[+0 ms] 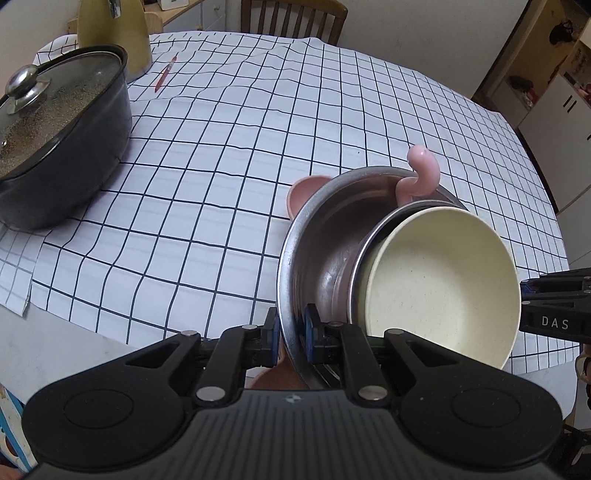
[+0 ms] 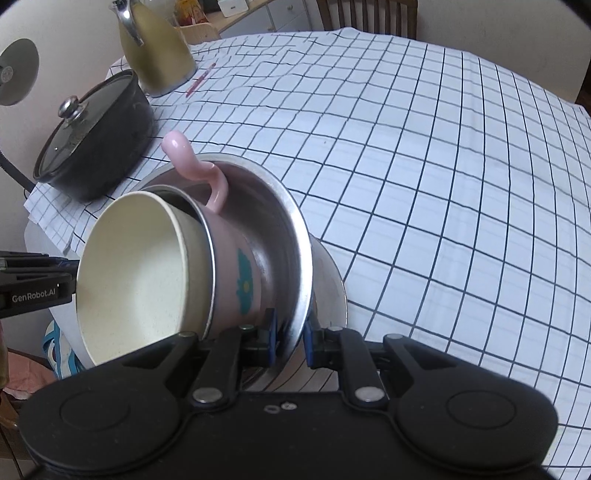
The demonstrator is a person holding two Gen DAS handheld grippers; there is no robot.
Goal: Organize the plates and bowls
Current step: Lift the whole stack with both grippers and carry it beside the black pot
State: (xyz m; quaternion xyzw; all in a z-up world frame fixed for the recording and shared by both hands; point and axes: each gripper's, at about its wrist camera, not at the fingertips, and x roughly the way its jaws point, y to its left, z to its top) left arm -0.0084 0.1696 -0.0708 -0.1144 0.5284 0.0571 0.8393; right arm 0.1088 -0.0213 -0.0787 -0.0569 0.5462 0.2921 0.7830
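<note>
A steel bowl point(image 1: 325, 236) is held tilted above the table, with a pink mug point(image 2: 236, 266) nested inside it and a cream bowl point(image 1: 443, 284) nested in the mug. The mug's pink handle point(image 1: 424, 173) sticks up over the rim. My left gripper point(image 1: 291, 336) is shut on the steel bowl's rim on one side. My right gripper point(image 2: 290, 338) is shut on the rim point(image 2: 299, 280) on the opposite side. A pink plate point(image 1: 299, 192) shows partly beneath the steel bowl. The cream bowl point(image 2: 133, 273) faces the right wrist camera.
A black pot with a glass lid point(image 1: 55, 136) stands at the table's left. A yellow-green kettle point(image 1: 110, 33) and a red pen point(image 1: 164, 72) lie behind it. The checked tablecloth point(image 1: 258, 122) covers the round table. A wooden chair point(image 1: 291, 14) is at the far side.
</note>
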